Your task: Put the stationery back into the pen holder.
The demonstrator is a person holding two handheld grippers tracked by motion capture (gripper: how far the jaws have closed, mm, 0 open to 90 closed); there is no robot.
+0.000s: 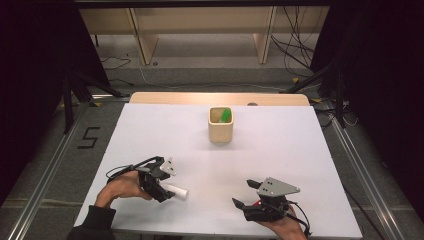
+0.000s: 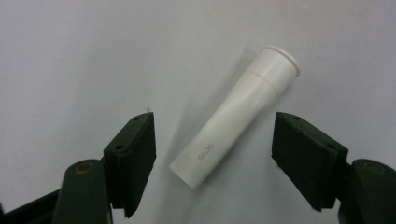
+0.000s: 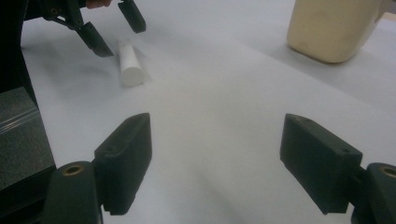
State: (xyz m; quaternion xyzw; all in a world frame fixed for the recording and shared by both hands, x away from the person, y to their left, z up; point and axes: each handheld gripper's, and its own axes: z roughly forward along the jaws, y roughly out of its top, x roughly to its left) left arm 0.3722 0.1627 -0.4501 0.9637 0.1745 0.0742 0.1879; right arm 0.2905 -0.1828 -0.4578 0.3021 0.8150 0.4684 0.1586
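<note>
Left gripper [image 2: 212, 154] is spread wide around the white tube [image 2: 236, 114], not touching. Right gripper [image 3: 215, 163] is spread too, holding nothing. Beige cup [image 1: 220, 125] sits well apart, path clear.

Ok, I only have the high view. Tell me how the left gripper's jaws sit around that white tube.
Observer: The left gripper is open, its jaws either side of the white tube, touching neither side.
Operator: Give me the tube's markings.
Observer: Faint grey lettering sits near its plain end; the far end carries a flanged rim.
Operator: Now report the right gripper.
Observer: The right gripper is open over the bare white table, nothing between its jaws. Its camera sees the tube's flat round end facing it, and the beige cup at upper right.
</note>
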